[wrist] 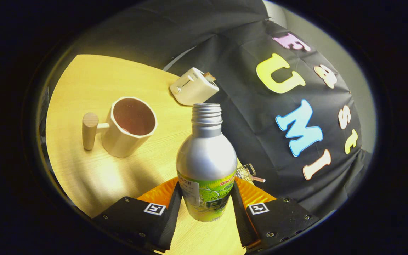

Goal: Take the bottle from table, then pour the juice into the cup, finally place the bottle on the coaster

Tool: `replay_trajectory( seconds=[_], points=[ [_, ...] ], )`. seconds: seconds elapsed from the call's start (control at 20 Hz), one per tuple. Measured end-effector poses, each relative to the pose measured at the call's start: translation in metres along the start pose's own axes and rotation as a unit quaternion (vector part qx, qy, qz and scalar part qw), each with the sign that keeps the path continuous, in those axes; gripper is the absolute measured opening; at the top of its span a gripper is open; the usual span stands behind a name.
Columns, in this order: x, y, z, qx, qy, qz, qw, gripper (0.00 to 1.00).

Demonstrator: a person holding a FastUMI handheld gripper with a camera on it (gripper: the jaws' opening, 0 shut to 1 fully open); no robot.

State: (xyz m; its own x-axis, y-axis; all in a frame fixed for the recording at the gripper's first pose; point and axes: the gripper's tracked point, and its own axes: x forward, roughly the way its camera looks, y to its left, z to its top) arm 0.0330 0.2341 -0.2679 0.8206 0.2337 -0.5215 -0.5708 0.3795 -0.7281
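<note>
The gripper (206, 207) clenches the uncapped aluminium juice bottle (205, 166), lifted and tilted. Pouring into the handled cup (129, 127) and placing it remain.

Uncapped silver bottle (206, 159) (upright) beside cup (130, 125)

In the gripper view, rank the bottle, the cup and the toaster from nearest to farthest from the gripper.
1. Bottle: between the fingers of the gripper, which press on both its sides.
2. Cup: beyond the fingers, left of the bottle.
3. Toaster: farthest, at the table's far edge by the cloth wall.
</note>
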Motion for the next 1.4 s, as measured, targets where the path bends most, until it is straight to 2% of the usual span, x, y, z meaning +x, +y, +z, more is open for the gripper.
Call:
replay_trajectory(
  seconds=[0.35, 0.75, 1.15, 1.4],
  points=[
    [0.004, 0.012, 0.013, -0.067, 0.008, 0.012, 0.998, 0.70],
    [0.004, 0.026, 0.014, -0.151, 0.029, 0.027, 0.988, 0.70],
    [0.006, 0.022, 0.021, -0.234, 0.051, 0.032, 0.970, 0.70],
    [0.006, 0.019, 0.024, -0.289, 0.060, 0.042, 0.954, 0.70]
  ],
)
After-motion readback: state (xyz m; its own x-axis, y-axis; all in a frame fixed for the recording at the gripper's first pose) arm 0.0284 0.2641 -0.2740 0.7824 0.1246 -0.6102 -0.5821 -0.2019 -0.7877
